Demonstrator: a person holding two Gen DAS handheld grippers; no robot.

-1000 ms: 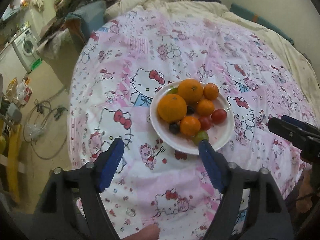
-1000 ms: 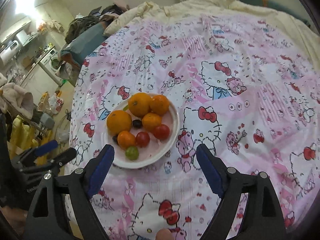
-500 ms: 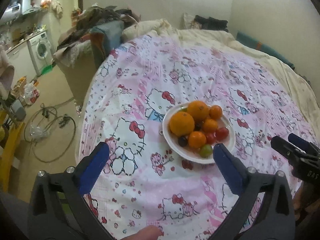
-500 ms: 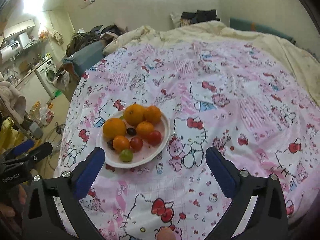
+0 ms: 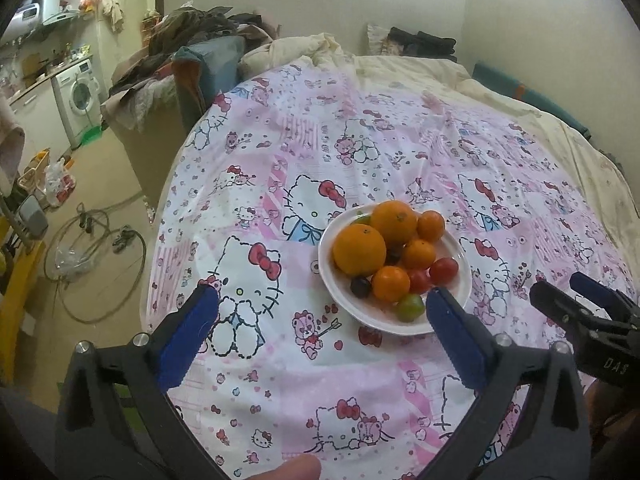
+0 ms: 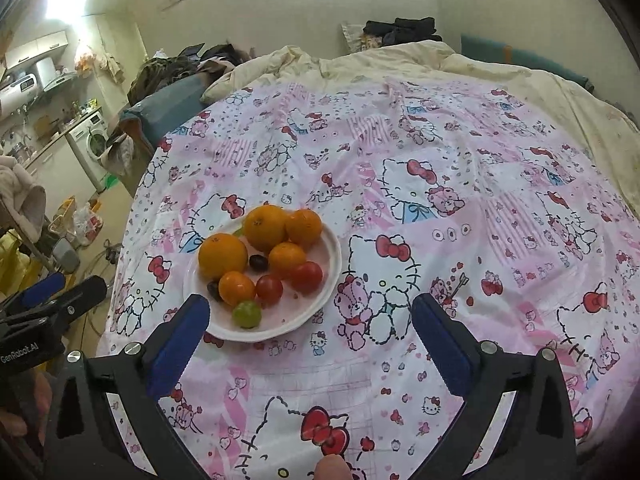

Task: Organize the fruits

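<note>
A white plate (image 5: 460, 258) (image 6: 320, 304) sits on the pink cartoon-print sheet and holds a pile of fruit: several oranges (image 5: 359, 249) (image 6: 223, 256), red tomatoes (image 5: 443, 271) (image 6: 306, 277), a green fruit (image 5: 410, 308) (image 6: 247, 314) and dark grapes (image 5: 360, 286) (image 6: 259, 261). My left gripper (image 5: 322, 306) hangs open above the sheet, short of the plate, with nothing between its blue pads. My right gripper (image 6: 310, 312) is open too, its left pad by the plate's near rim. Each gripper shows at the edge of the other's view.
The sheet (image 5: 280, 152) covers a bed with a cream duvet (image 6: 400, 60) at the far end. To the left the bed edge drops to a floor with cables (image 5: 92, 240), bags and a washing machine (image 5: 80, 96). Clothes are piled on a chair (image 5: 192, 52).
Both grippers have opened wider and tilted up, so more of the room and far wall shows and the plate sits lower and smaller in view. The fruit has not moved.
</note>
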